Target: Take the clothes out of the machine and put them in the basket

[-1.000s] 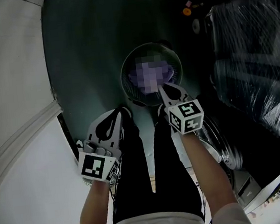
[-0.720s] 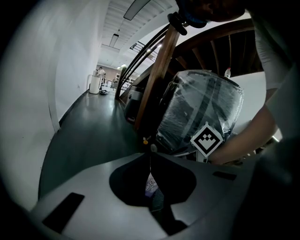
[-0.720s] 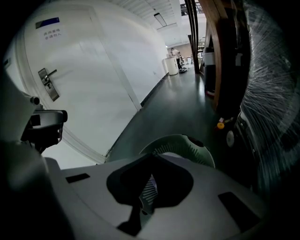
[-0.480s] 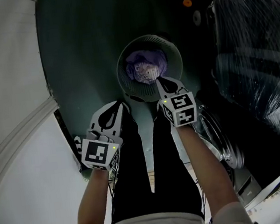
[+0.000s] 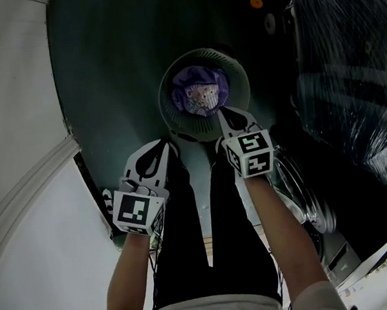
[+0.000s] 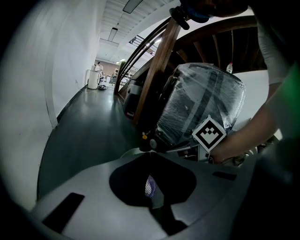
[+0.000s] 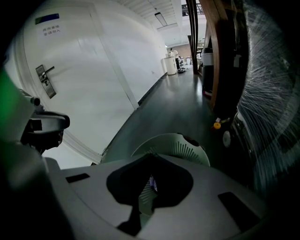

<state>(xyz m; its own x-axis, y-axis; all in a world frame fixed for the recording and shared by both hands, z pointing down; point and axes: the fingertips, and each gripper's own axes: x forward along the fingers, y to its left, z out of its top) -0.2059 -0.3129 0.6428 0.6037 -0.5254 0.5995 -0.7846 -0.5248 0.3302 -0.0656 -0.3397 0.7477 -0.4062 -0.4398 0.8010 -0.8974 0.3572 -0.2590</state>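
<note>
Seen from above, a person stands on a dark green floor [image 5: 114, 69] with a gripper in each hand and both forearms reaching forward. Their legs, in black trousers [image 5: 213, 239], fill the lower middle. Just ahead of the feet is a round, pale, slatted basket [image 5: 171, 111]. The purple clothes [image 5: 199, 91] lie bunched inside it, with a paler printed patch showing on top. The right hand-held gripper [image 5: 221, 116] points steeply down, its tips over the near rim of the basket, just beside the clothes. Its jaws are clenched together with nothing between them, and through the opening behind its tips only the basket's slats and a sliver of purple show. The left hand-held gripper [image 5: 167, 147] hangs lower and to the left, over the floor near the basket but apart from it. Its jaws are likewise closed tip to tip and empty. On the right, beside the person's right leg, the chrome-rimmed round door [image 5: 315, 208] of the machine stands open. Beyond it is a large object wrapped in shiny plastic film [image 5: 351, 77]. A white wall [image 5: 11, 137] with a skirting board curves down the left side.
</note>
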